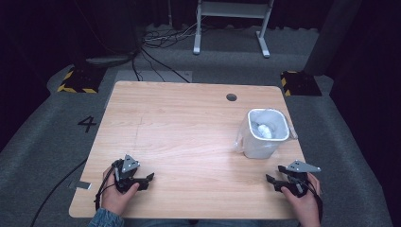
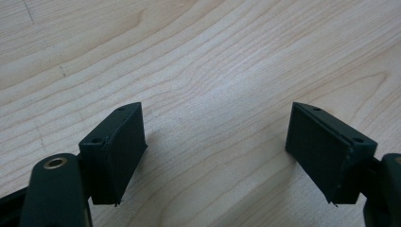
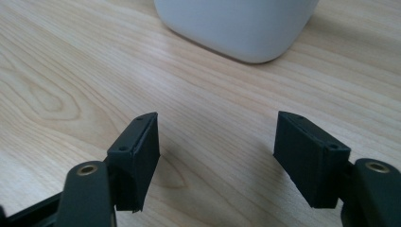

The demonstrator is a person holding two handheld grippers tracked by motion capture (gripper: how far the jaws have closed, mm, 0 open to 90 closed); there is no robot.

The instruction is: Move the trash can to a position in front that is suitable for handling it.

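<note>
Left tongs (image 1: pixel 150 178) and right tongs (image 1: pixel 268 180) both spread, empty, low over light wooden desk (image 1: pixel 189 127). White plastic bin (image 1: pixel 265 134) upright just beyond right tongs, crumpled white item (image 1: pixel 263 130) inside, possibly tissue. Risk: careless reach nudges light bin, tipping it.

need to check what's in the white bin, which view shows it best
The high view: it looks down into the white bin, open-topped with something white inside. The right gripper view shows just its rounded lower wall ahead of the open jaws; the left gripper view shows bare table.
</note>
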